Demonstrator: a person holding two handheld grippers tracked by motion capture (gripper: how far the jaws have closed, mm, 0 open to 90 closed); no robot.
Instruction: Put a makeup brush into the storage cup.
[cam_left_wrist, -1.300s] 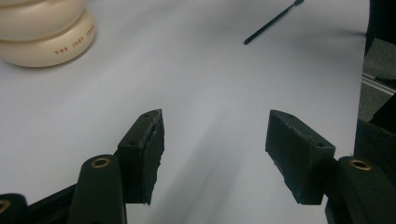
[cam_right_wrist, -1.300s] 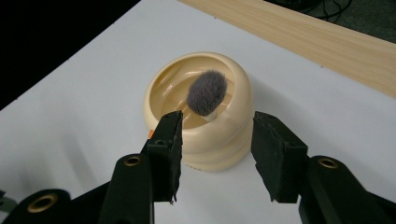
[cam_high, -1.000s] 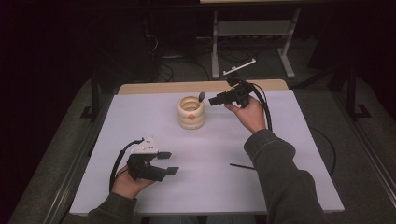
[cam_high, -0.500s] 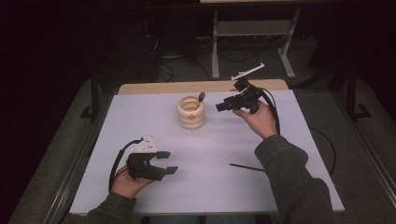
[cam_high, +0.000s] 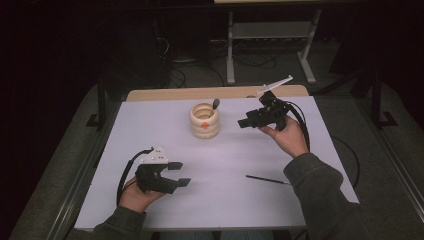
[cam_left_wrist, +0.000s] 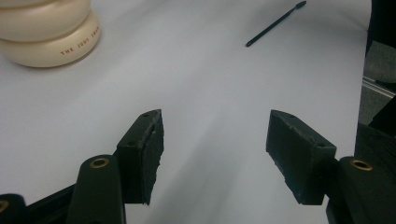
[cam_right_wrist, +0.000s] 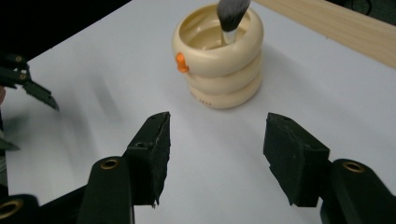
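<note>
A cream ringed cup (cam_high: 204, 121) is standing upright near the middle of the desk's (cam_high: 150, 125) far edge, with a dark-bristled brush (cam_high: 215, 104) leaning inside it, bristles up. The right gripper (cam_high: 243, 123) is hovering just beside the cup on the side toward the desk's right edge, pointing at it; its jaws are standing apart with nothing between them and have just been opening. A thin black stick (cam_high: 266, 179) is lying flat near the desk's near right corner, beside the person's right sleeve (cam_high: 325, 195). The left gripper (cam_high: 181, 174) is resting low near the desk's near left corner, its jaws spread wide over bare white surface, holding nothing.
</note>
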